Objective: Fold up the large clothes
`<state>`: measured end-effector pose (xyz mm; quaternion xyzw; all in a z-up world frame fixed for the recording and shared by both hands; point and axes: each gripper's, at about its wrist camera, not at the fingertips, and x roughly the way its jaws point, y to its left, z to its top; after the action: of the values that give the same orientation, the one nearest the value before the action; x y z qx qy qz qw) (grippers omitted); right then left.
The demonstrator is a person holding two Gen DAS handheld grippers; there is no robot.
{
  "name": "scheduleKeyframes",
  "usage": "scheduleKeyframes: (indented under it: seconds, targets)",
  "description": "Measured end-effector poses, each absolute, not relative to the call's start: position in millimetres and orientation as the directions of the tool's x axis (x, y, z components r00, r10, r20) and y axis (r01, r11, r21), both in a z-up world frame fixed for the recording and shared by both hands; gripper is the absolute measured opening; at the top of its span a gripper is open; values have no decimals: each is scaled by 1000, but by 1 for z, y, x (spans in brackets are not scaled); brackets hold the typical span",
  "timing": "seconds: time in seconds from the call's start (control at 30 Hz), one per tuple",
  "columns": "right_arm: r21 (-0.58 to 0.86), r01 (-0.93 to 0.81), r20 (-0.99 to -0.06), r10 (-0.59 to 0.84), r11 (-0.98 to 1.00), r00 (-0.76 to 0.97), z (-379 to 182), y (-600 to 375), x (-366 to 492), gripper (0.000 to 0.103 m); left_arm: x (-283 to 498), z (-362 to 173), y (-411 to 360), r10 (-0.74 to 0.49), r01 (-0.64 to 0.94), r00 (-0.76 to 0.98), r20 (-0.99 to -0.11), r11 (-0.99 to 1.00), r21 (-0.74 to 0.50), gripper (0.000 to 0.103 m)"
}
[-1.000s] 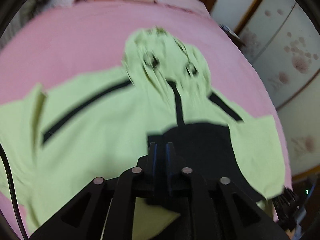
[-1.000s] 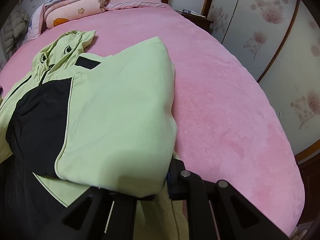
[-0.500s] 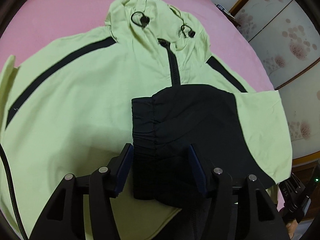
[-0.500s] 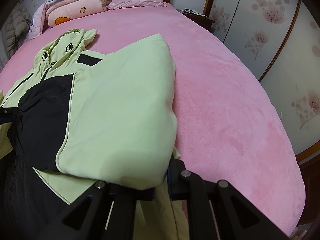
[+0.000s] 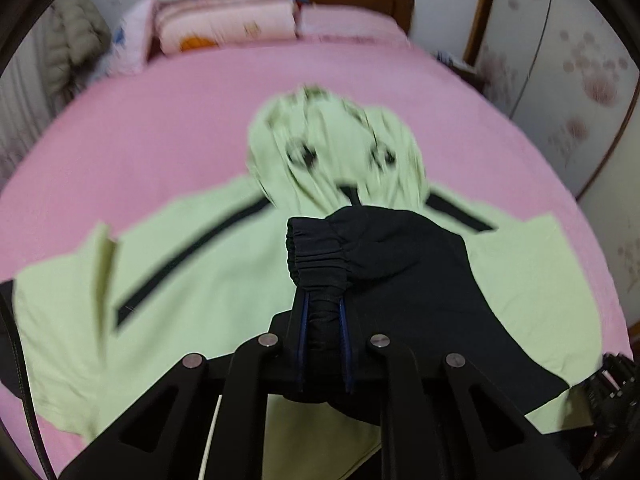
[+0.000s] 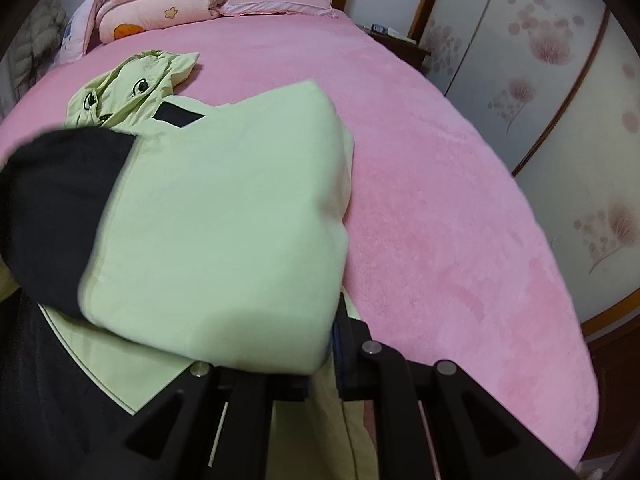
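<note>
Lying spread across a pink bed cover (image 5: 168,136), one pale green hooded jacket (image 5: 192,280) with black stripes fills the space ahead of the left gripper (image 5: 323,312). Its jaws have just been closing and now clamp the gathered black cuff (image 5: 316,256) of one sleeve, which is folded across the jacket's chest. The hood (image 5: 332,148), blurred, lies beyond the cuff, pointing toward the headboard (image 5: 356,4).

The right gripper (image 6: 320,360) pinches green fabric of the same jacket (image 6: 224,232) between closed jaws; the cloth bulges up over the fingers and hides the left one. The black sleeve end (image 6: 56,208) sits to the left of this gripper, the hood (image 6: 132,88) further ahead.

To the right of the right gripper, bare pink cover (image 6: 460,220) stretches wide to the bed's curved edge, leaving plenty of room. Ahead of the hood, more cover lies free.

Counted: one jacket, two grippers, one stack of folded quilts (image 6: 160,4) and one pink pillow (image 6: 280,2) at the head of the bed. Pale wardrobe doors (image 6: 540,72) with flower prints stand along the right side.
</note>
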<state>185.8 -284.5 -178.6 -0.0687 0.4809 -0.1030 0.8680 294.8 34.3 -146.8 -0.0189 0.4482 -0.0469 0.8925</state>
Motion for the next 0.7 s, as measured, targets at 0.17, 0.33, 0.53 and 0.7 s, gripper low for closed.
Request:
scheduleKeyframes:
  seconds: [0.17, 0.33, 0.53, 0.7]
  targets:
    - [-306, 88, -798, -306, 948, 520, -181, -269, 187, 10, 279, -138, 51, -46, 44, 614, -788, 999, -24, 11]
    - [-400, 26, -786, -357, 916, 505, -186, -255, 182, 30, 288, -185, 63, 16, -6, 518, -855, 1000, 15, 13]
    - [-273, 19, -832, -246, 962, 497, -169, -280, 162, 45, 282, -208, 70, -72, 0, 452, -889, 997, -81, 37]
    - [38, 34, -867, 16, 999, 497, -140, -324, 148, 46, 274, -185, 77, -131, 14, 481, -867, 990, -142, 57]
